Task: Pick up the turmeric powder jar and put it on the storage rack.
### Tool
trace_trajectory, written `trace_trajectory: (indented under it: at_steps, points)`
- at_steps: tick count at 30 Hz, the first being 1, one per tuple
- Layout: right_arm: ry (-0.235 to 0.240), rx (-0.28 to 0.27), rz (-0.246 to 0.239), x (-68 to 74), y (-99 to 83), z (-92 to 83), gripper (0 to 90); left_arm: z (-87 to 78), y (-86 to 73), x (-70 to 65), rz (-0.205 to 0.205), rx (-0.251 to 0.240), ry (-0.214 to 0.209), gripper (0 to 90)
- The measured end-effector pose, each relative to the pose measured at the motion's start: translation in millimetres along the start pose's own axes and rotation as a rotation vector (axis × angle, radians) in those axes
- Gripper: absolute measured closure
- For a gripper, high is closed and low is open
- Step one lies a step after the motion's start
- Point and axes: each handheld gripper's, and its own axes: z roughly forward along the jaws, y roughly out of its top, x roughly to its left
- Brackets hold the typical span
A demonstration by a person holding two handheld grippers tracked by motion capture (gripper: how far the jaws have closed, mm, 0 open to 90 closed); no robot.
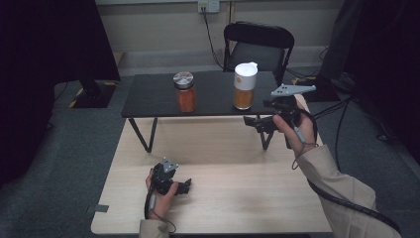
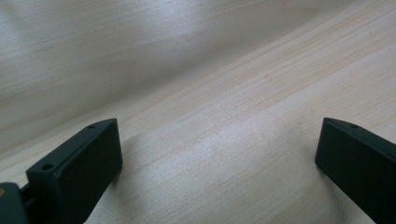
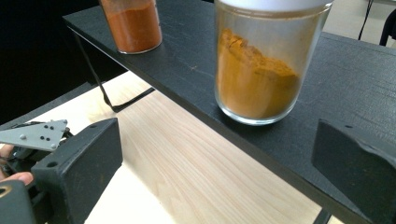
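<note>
1. The right gripper (image 1: 253, 122) is held up in the air just in front of the black shelf (image 1: 148, 99), its jaws spread wide with nothing between them; in the right gripper view (image 3: 217, 158) both black jaws stand far apart at the bottom corners.
2. Straight ahead of those jaws, near them but not touching, stands the white-lidded jar (image 3: 266, 60) of yellow-orange powder, upright near the front edge of the black shelf; in the high view the same jar (image 1: 245, 85) sits just left of the right gripper's grey plate.
3. The person's right hand (image 1: 297, 130) wraps the gripper's handle, with a beige sleeve (image 1: 341, 193) running down to the bottom right.
4. The left gripper (image 1: 187, 185) rests low over the light wooden table (image 1: 247, 198), well apart from the shelf; its jaws are also wide open and empty, and the left gripper view (image 2: 219, 154) has bare wood grain between them.
5. The left hand (image 1: 161, 194) holds that gripper near the table's near edge.
6. Farther left on the shelf, well apart from the first jar, stands a metal-lidded jar (image 1: 185, 92) of red-orange powder, also upright; in the right gripper view it (image 3: 131, 23) sits at the top left.
7. Behind the shelf is a black chair (image 1: 257, 44) against the wall.
</note>
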Motion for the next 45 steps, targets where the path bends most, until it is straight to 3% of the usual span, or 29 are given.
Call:
trace_trajectory:
  at_steps: [15,45]
  points:
    - [0.018,-0.005,0.002,3.8,-20.5,-8.6,0.8,0.0,0.0,0.0,0.000,0.000,0.000,0.0]
    - [0.066,0.021,-0.009,10.8,-64.6,-3.9,0.8,0.0,0.0,0.0,0.001,0.000,0.000,0.0]
